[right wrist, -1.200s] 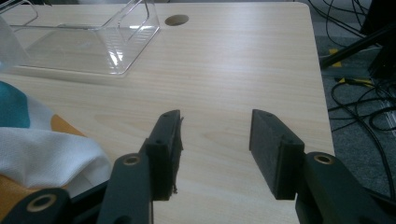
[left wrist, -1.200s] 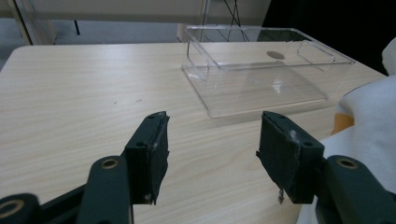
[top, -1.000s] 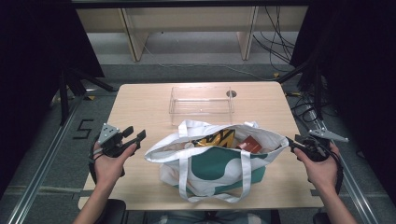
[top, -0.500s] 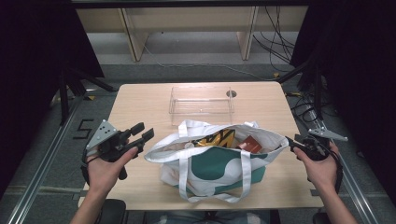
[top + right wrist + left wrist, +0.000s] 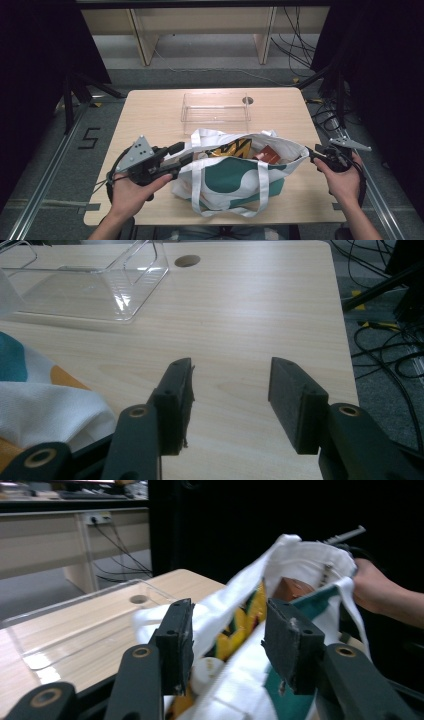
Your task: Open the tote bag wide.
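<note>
White and green tote bag [image 5: 240,175] lying on its side near the front edge of the counter [image 5: 150,115], mouth open and facing away from the person. Inside the mouth: yellow snack packet [image 5: 231,148] and a brown box [image 5: 269,154] just right of it. Clear plastic tray [image 5: 215,106] behind the bag, toward the far edge, a round hole [image 5: 247,100] in the counter at the tray's right corner.

Left tongs [image 5: 181,152] at the bag's left rim, jaws partly apart and just been closing, white rim cloth [image 5: 235,605] between them; pads not seen pressing on it, so no grip yet. Left hand [image 5: 135,187] below, left of the bag.

Right tongs [image 5: 311,151] at the bag's right end, jaws partly apart over bare counter, nothing between the pads [image 5: 286,390]; bag cloth beside the left jaw. Right hand [image 5: 342,177] right of the bag.
</note>
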Demonstrator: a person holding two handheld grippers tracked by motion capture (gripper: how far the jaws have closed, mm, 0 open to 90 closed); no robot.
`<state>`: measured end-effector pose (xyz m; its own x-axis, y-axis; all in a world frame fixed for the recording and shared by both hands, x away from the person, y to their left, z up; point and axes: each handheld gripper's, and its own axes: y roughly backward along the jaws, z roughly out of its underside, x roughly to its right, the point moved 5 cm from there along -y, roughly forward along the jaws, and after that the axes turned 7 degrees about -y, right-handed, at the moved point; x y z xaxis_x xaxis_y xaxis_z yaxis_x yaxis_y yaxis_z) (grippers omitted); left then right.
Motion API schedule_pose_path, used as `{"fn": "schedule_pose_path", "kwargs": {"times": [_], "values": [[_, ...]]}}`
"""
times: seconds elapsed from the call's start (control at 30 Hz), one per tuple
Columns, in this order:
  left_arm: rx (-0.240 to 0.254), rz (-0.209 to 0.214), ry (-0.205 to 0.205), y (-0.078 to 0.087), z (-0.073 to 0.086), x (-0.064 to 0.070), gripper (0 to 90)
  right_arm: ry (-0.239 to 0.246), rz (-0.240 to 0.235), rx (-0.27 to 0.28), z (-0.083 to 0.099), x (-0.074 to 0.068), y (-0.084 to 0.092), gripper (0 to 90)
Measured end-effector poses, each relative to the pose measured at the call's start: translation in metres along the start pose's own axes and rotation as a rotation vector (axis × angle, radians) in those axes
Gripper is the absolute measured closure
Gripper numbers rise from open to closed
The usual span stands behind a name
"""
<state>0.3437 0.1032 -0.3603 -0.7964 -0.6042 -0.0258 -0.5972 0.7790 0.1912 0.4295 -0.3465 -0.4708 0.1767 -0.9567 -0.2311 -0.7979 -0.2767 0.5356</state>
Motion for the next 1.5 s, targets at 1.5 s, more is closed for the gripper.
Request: {"fn": "schedule_pose_path", "kwargs": {"times": [1.5], "values": [[-0.296,0.115,-0.345,-0.089,0.022,0.032,75.1,-0.034,-0.018,-0.016,0.004,0.0,-0.004,52.1]]}}
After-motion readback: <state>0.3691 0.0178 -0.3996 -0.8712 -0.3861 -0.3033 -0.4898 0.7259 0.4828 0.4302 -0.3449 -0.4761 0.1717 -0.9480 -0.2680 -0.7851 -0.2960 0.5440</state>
